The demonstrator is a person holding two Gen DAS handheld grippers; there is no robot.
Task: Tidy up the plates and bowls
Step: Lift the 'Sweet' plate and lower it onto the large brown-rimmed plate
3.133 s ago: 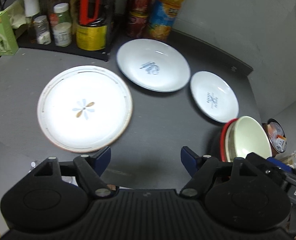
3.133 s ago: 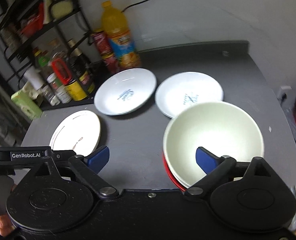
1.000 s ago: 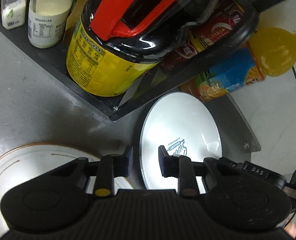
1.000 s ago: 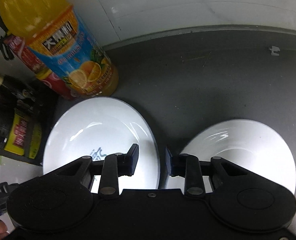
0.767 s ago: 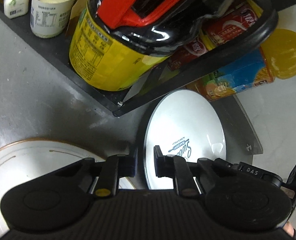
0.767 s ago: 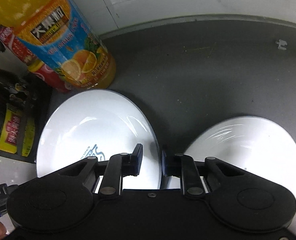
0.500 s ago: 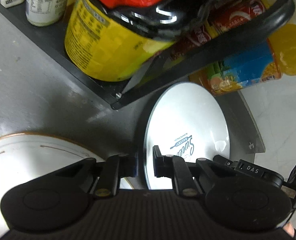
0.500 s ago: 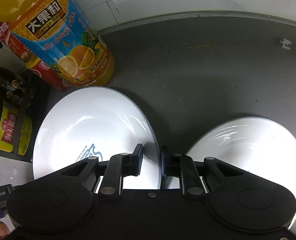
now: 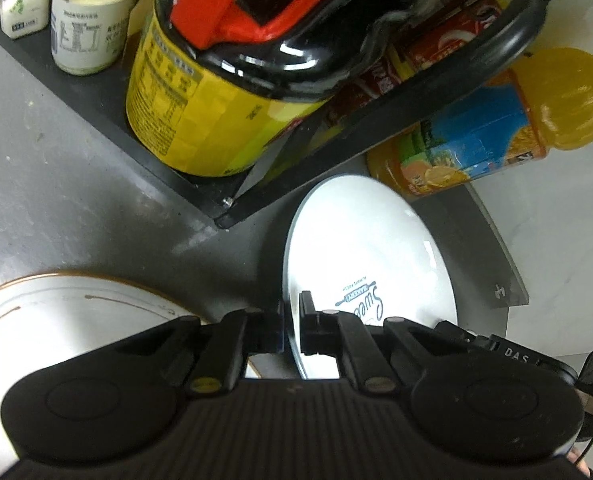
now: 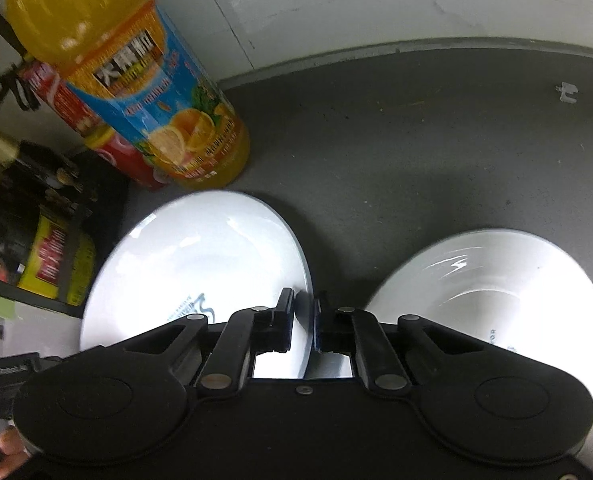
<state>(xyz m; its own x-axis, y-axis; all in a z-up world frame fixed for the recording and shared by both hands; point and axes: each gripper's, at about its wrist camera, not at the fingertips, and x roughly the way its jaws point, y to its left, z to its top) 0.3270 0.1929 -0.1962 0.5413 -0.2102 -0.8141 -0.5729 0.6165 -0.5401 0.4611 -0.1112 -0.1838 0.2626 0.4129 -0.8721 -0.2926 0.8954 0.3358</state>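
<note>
Both grippers pinch the same white plate with a blue printed logo (image 9: 370, 264), each on an opposite edge of its rim. The left gripper (image 9: 292, 326) has its 2 fingers pressed nearly together with the plate's left rim caught between them, and the right gripper (image 10: 304, 322) is likewise pressed onto the plate's right rim, its 2 blue-padded fingers on either side of the thin edge. In the right wrist view this plate (image 10: 200, 264) sits on the dark grey countertop (image 10: 416, 140), just in front of an orange juice bottle (image 10: 136, 80) with a blue label, which stands beside a red can (image 10: 76, 108) at the wall. Whether the plate is lifted clear of the countertop or only resting on it cannot be told. A 2nd white dish (image 10: 496, 292), deeper and glossy, lies to the right of the gripped plate, close but apart from it. In the left wrist view a large flat plate with a brown rim line (image 9: 68, 312) lies to the left of the gripped plate, partly hidden behind the gripper body. Behind it a black rack (image 9: 176, 176) holds a yellow-labelled jug with a red handle (image 9: 216, 100) and 2 small white-filled jars (image 9: 92, 20). A fingertip (image 10: 0, 448) shows at the lower left of the right wrist view.
</note>
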